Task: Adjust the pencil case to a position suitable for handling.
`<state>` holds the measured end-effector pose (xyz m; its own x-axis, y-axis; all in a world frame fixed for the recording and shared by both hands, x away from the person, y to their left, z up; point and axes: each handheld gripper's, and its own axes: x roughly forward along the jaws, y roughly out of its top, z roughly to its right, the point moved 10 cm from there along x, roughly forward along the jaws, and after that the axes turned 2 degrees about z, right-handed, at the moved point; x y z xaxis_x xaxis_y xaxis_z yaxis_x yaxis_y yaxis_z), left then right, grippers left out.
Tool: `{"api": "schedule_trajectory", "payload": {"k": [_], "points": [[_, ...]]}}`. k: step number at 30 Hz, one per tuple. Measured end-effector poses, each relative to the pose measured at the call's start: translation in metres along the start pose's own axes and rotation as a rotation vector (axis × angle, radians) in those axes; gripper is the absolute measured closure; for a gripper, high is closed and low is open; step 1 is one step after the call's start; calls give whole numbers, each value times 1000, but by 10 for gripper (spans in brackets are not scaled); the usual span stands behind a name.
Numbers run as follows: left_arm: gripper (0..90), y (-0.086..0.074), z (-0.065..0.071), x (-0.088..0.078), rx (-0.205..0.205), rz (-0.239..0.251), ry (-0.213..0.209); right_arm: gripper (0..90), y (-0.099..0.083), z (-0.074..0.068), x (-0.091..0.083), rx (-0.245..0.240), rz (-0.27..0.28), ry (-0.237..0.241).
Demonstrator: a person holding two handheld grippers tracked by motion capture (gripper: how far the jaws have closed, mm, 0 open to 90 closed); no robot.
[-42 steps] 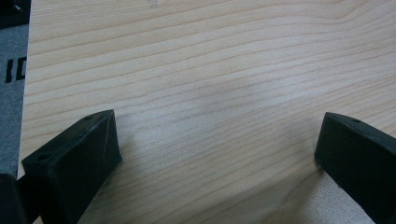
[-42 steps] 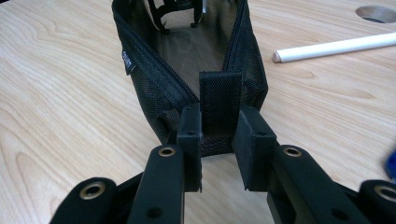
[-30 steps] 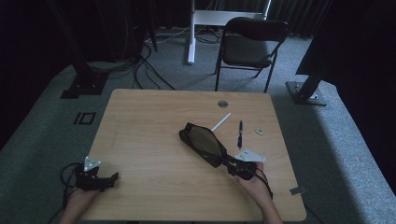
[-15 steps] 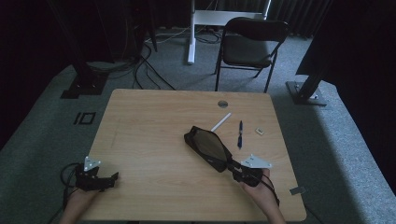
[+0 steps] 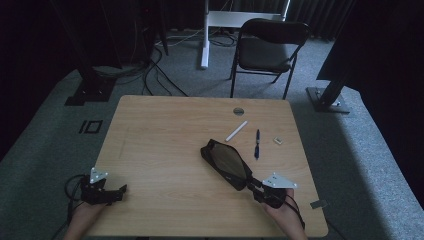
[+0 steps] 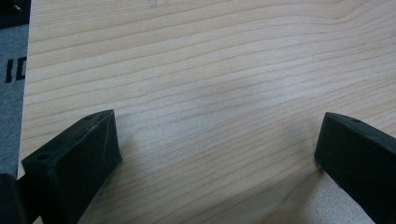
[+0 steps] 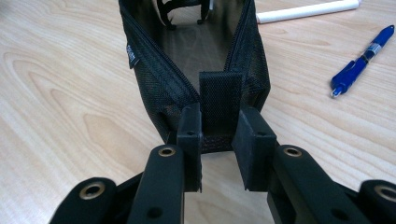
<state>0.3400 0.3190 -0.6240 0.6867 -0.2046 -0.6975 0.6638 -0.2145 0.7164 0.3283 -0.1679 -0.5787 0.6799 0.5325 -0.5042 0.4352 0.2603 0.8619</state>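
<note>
We see no readable writing; a small tag on the black mesh pencil case is too blurred. Our right gripper pinches the fabric tab at the end of the unzipped case, which lies on the table near a blue pen. Our left gripper rests wide open on bare wood.

Dark recording studio: floor cables, stand bases, folding chair

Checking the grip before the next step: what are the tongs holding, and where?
The right tongs pinch the black pouch by its end tab; the left tongs hold nothing.
</note>
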Motion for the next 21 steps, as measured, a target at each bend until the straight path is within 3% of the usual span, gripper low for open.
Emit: {"api": "schedule_trajectory", "payload": {"k": [21], "points": [[1, 0, 0, 0, 0, 0, 0, 730, -13, -11, -21, -11, -6, 8]]}}
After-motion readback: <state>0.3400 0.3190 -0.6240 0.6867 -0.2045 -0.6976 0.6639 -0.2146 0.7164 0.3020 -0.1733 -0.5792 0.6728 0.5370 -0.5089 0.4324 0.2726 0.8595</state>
